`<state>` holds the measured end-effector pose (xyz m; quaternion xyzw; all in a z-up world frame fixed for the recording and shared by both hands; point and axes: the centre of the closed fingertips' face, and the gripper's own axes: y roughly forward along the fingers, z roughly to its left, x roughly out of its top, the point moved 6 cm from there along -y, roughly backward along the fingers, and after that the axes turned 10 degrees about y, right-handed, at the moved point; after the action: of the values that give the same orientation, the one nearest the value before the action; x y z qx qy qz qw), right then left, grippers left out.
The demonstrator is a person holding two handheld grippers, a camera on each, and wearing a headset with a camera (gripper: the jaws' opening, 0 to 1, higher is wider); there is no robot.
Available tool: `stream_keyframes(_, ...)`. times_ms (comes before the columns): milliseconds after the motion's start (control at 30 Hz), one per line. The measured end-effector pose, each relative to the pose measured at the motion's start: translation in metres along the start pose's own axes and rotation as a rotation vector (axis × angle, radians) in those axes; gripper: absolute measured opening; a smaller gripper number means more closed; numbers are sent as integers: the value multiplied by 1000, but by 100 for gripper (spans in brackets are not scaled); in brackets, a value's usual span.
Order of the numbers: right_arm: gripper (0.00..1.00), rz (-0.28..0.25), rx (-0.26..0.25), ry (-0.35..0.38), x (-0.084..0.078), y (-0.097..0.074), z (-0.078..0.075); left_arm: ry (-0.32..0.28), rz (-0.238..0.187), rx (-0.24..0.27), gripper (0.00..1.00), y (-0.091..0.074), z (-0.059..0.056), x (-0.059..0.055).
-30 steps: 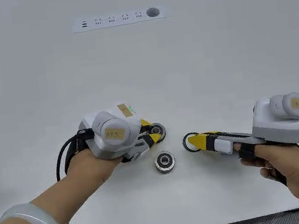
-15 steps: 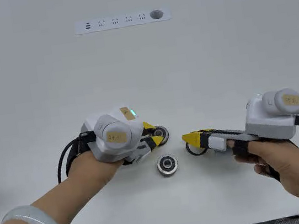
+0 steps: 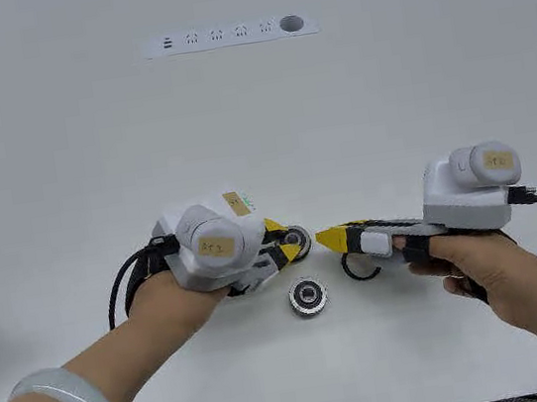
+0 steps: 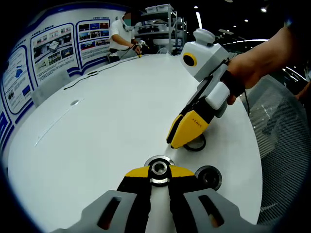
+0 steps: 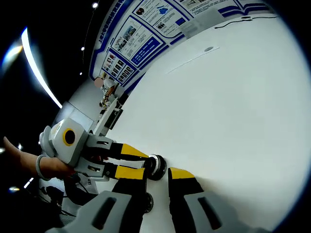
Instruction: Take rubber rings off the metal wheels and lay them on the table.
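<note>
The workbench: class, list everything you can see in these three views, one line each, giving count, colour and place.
metal wheels: two, silver, dark-rimmed; one in the left hand-held gripper, one loose on the table.
rubber ring: one, black, on the table under the right hand-held gripper.
socket strip: one, pale grey, table's far side.
posters: several, blue-and-white, wall beyond the table.
other person: one, white top, table's far end.
table: one, white, underneath everything.
left hand-held gripper: one, white, yellow-tipped, shut on a wheel.
right hand-held gripper: one, same colours, jaws apart, facing that wheel.
hands: two, left and right, each holding a gripper.
</note>
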<state>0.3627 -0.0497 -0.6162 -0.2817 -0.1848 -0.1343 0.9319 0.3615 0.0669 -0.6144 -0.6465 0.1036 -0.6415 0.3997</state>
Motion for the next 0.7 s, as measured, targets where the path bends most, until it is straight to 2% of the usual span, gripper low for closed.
stream_keyframes(700,22,70,41,26,3,23,1,-13,-10,3,12,0,0,-1)
